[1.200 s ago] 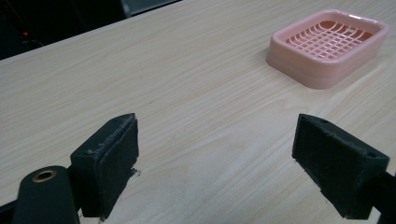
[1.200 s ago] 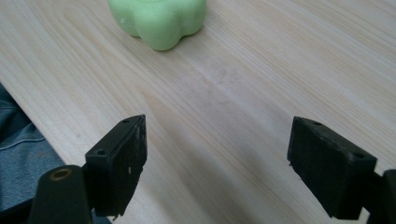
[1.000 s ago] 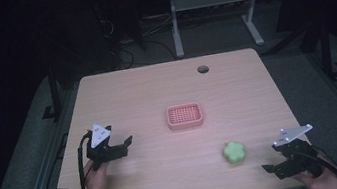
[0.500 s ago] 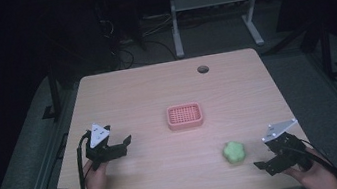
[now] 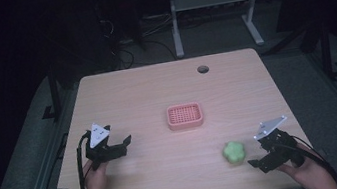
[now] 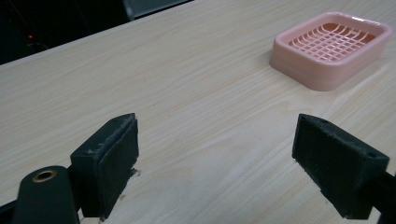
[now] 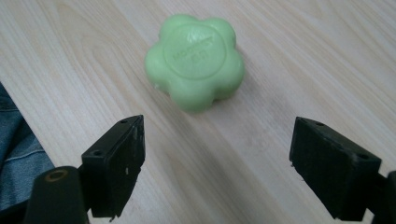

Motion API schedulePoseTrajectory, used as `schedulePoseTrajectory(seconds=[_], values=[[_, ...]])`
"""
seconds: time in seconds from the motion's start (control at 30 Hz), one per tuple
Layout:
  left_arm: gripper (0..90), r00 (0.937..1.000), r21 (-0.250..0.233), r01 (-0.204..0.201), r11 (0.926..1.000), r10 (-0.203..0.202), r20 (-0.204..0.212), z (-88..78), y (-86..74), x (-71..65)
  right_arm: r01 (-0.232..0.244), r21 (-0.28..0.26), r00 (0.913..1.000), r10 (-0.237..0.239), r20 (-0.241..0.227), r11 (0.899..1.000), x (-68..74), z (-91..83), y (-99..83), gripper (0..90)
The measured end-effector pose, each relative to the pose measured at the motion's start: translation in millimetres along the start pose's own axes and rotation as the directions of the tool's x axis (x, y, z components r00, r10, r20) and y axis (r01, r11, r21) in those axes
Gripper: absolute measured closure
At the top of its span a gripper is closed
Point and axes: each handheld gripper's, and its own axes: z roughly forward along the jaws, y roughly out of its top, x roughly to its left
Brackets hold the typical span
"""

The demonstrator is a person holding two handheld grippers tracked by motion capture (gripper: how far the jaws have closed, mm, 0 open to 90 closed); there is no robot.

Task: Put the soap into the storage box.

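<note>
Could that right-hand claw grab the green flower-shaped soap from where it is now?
Probably yes: the right gripper is open, the green soap lies just ahead of its jaws, and only bare table lies between.

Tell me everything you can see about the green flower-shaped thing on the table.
The green flower-shaped piece is a pale green, matte, thick puck with rounded lobes around its edge, looking like soap. A raised round disc on top carries embossed lettering too faint to read. It lies flat on the wooden table, near the front right, apart from the pink tray. Nothing touches it; the right tool is open and aimed at it, jaws short of its sides.
</note>
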Motion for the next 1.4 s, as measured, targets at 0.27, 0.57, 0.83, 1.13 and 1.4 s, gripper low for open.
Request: schedulePoseTrajectory(seconds=[0.27,0.57,0.83,1.13,1.4], values=[[14.3,1.0000,0.000,0.007,1.0000,-0.007,0.004,0.1,-0.1,0.3,0.040,0.033,0.9991,-0.040,-0.011,0.999,4.7,9.0,17.1,17.6],[14.3,1.0000,0.000,0.004,1.0000,-0.004,0.005,0.4,-0.1,0.1,0.054,0.052,0.9983,-0.053,-0.025,0.997,8.5,18.2,28.2,17.4],[14.3,1.0000,-0.001,-0.001,1.0000,0.001,0.006,0.4,0.0,0.2,0.063,0.077,0.9978,-0.061,-0.027,0.995,10.0,24.5,36.3,16.7],[14.3,1.0000,-0.006,0.004,1.0000,-0.004,0.004,-0.1,0.1,0.3,0.093,0.111,0.9956,-0.091,-0.025,0.989,11.9,35.3,46.9,15.3],[14.3,1.0000,-0.008,0.003,1.0000,-0.003,0.003,-0.1,0.2,0.4,0.109,0.138,0.9940,-0.105,-0.030,0.984,14.0,42.2,52.4,14.3]])
